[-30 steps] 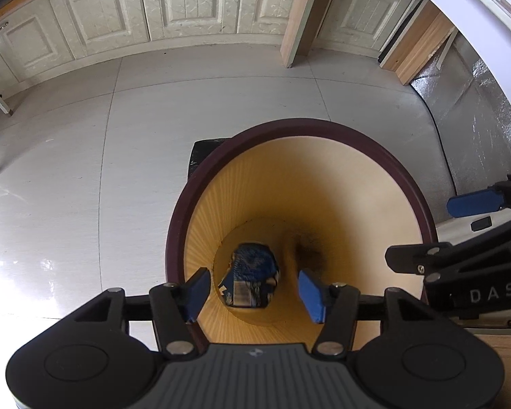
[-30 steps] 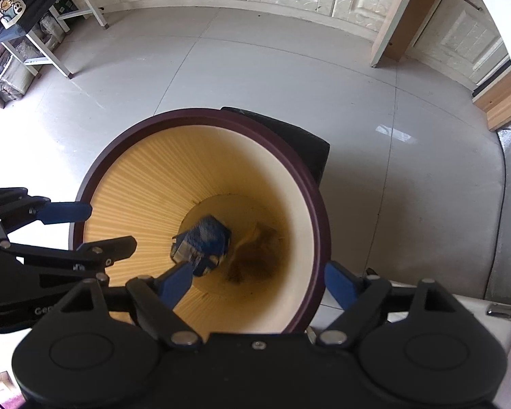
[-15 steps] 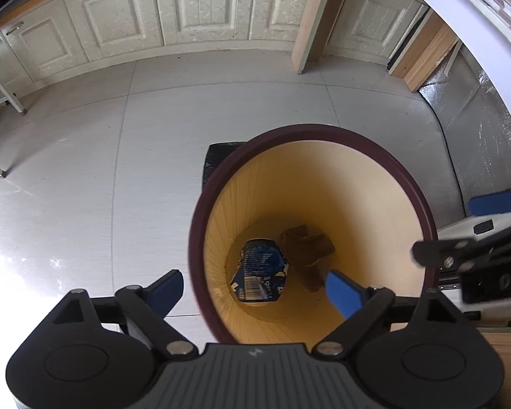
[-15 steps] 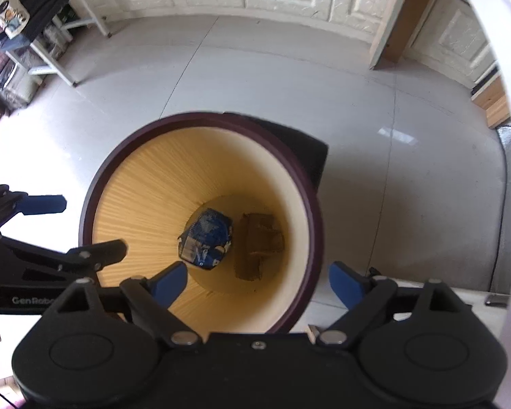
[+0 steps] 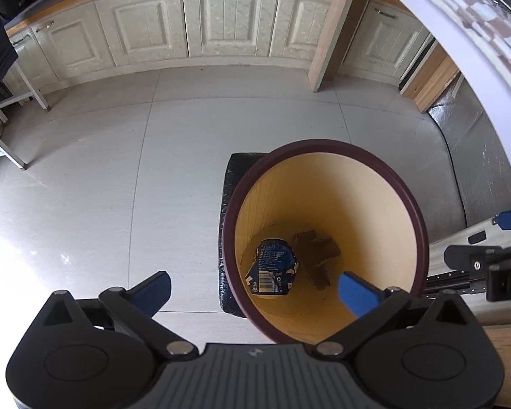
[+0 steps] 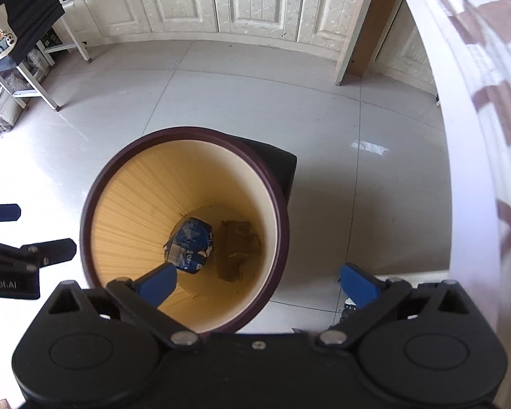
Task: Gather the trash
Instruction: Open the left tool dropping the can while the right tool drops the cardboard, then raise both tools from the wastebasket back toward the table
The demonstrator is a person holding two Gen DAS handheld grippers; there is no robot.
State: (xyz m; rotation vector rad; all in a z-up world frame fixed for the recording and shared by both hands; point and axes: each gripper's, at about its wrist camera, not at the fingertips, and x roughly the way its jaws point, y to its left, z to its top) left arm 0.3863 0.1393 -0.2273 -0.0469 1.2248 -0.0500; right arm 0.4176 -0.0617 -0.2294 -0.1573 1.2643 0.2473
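Observation:
A round bin (image 5: pixel 415 211) with a dark maroon rim and yellow inside stands on the floor; it also shows in the right wrist view (image 6: pixel 276 204). At its bottom lie a crushed blue can (image 5: pixel 272 267) (image 6: pixel 189 247) and a crumpled brown paper piece (image 5: pixel 318 257) (image 6: pixel 238 245). My left gripper (image 5: pixel 255 289) is open and empty, high above the bin's left rim. My right gripper (image 6: pixel 257 281) is open and empty above the bin's right rim. Each gripper shows at the edge of the other's view.
A black mat (image 5: pixel 228 204) lies under the bin on the grey tiled floor (image 5: pixel 119 170). Cream cabinets (image 5: pixel 221 24) line the far wall. A wooden post (image 5: pixel 330 34) stands at the back. A white table edge (image 6: pixel 466 136) runs along the right. A metal rack (image 6: pixel 34 78) stands at left.
The left gripper opened from around the blue can, which dropped to the bin's bottom. Both grippers rose and drew back, so the bin looks smaller and farther.

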